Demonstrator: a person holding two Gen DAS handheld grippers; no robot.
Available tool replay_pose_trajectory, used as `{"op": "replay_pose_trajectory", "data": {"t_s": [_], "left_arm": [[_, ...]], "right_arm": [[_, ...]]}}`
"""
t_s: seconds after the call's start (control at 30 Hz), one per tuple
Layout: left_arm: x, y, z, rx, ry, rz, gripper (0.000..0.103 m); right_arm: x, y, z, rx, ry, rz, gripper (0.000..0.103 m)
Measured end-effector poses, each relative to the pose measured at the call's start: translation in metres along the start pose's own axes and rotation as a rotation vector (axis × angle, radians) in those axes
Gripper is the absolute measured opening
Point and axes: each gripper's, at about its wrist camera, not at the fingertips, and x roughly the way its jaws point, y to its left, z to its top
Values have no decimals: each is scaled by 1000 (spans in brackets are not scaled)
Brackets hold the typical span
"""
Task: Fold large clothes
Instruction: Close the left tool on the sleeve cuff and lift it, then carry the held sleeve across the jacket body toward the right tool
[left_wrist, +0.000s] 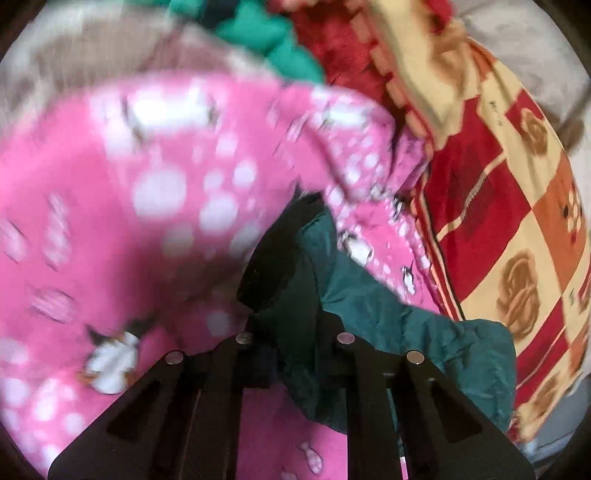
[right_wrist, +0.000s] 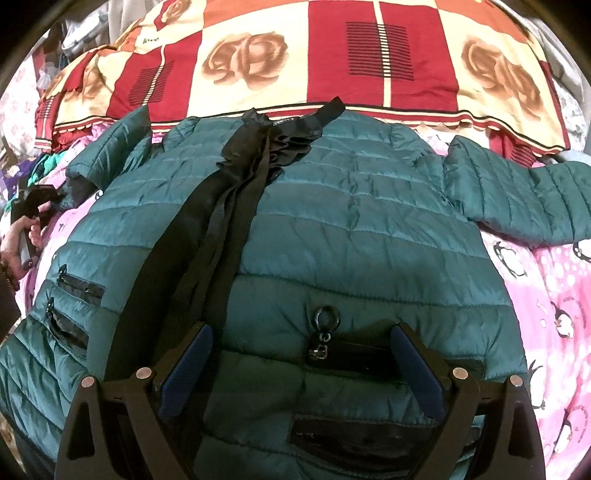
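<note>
Right, close in first: the left hand-held gripper (left_wrist: 295, 236) is clamped down on a fold of the teal puffer jacket (right_wrist: 332, 229), the fabric bunched between its dark jaws, and by the look of the right wrist view that fold is the cuff end of the sleeve (right_wrist: 110, 147) on the jacket's left edge, where a hand (right_wrist: 22, 236) grips the tool. The right hand-held gripper (right_wrist: 301, 363) hovers wide open, blue pads apart, above the hem near a zipper pull (right_wrist: 327, 319), holding nothing. The jacket lies flat, front up, on a pink penguin blanket (right_wrist: 546, 295) spread over the bed, with a black lining strip (right_wrist: 236, 184) running from the collar down toward the hem. Beyond it sits a red and cream rose quilt (right_wrist: 295, 55).

To do this well, I reckon the left should carry the sleeve across the chest in one smooth, low arc, keeping the padding flat rather than twisted. The right would do best pinning the body so the slippery shell doesn't slide. The other sleeve (right_wrist: 517, 199) lies stretched out, yet to be folded.
</note>
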Motion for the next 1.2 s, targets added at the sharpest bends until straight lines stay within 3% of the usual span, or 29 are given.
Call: {"op": "replay_pose_trajectory", "data": {"t_s": [0.17, 0.3, 0.37, 0.47, 0.67, 0.8, 0.9, 1.2], "left_arm": [[-66, -15, 28, 84, -190, 108, 11], [-119, -1, 60, 41, -322, 184, 11], [-129, -2, 69, 40, -310, 163, 11], [-138, -28, 62, 134, -314, 165, 11], [-116, -113, 16, 293, -221, 34, 11], [-86, -188, -43, 402, -97, -113, 11], [-60, -234, -92, 450, -5, -174, 11], [14, -335, -243, 615, 260, -252, 11]], "right_arm": [[-9, -10, -1, 34, -23, -6, 96], [-20, -22, -5, 68, -49, -12, 96], [-25, -27, -7, 78, -58, -19, 96], [-31, -35, -9, 91, -67, -29, 96], [-40, -51, -17, 103, -78, -78, 96], [-46, -59, -23, 114, -81, -98, 96], [-50, -65, -28, 122, -83, -109, 96], [-58, -80, -40, 123, -82, -143, 96]]}}
